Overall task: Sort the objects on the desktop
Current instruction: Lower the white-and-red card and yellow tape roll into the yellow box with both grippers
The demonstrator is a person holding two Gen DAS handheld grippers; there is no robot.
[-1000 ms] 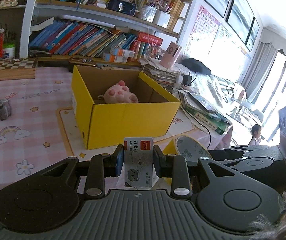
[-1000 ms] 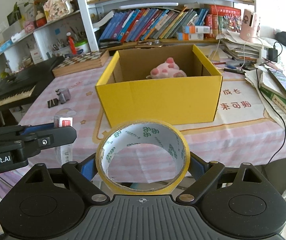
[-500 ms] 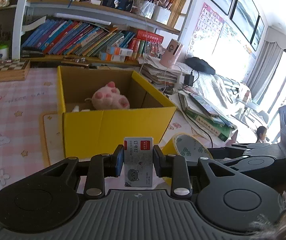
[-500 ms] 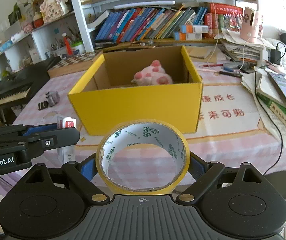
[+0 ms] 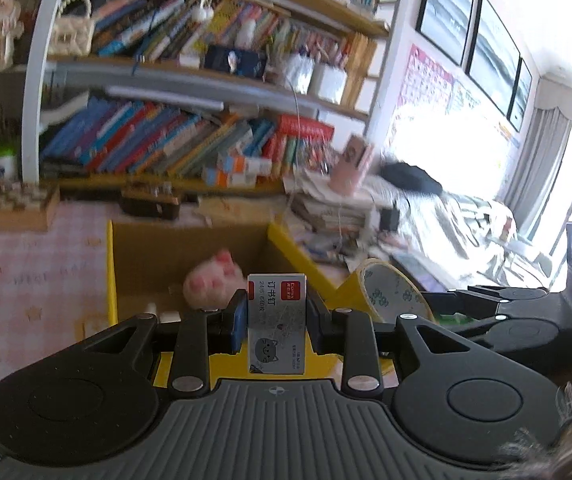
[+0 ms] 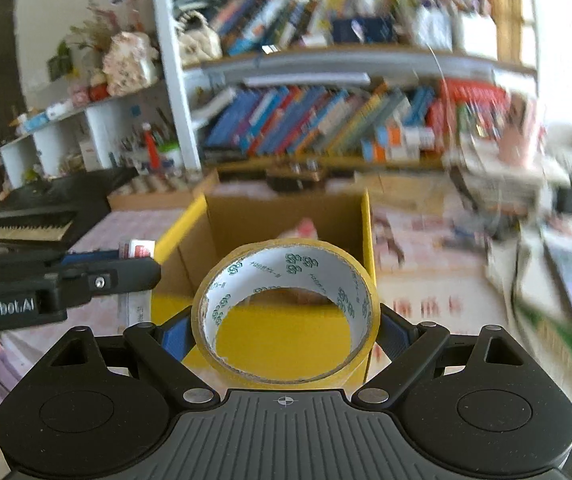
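My left gripper (image 5: 276, 320) is shut on a small white staple box (image 5: 277, 322) with a red label and a cat drawing, held upright just above the near wall of the yellow cardboard box (image 5: 110, 272). A pink plush toy (image 5: 210, 282) lies inside that box. My right gripper (image 6: 284, 332) is shut on a roll of yellow tape (image 6: 284, 312), its hole facing the camera, right in front of the yellow cardboard box (image 6: 367, 236). The left gripper (image 6: 126, 276) with the staple box (image 6: 138, 249) shows at the left of the right wrist view; the tape roll (image 5: 389, 292) shows in the left wrist view.
A bookshelf (image 5: 166, 148) full of books stands behind the box. A wooden chessboard (image 5: 6, 204) lies at back left on the pink checked tablecloth (image 5: 26, 276). Stacked papers and a pink cup (image 5: 351, 168) crowd the right side. A keyboard (image 6: 34, 224) sits far left.
Both grippers have advanced toward the yellow box and risen; the box looms closer and lower in both views. The staple box and tape roll stay gripped. The views are blurred by motion.
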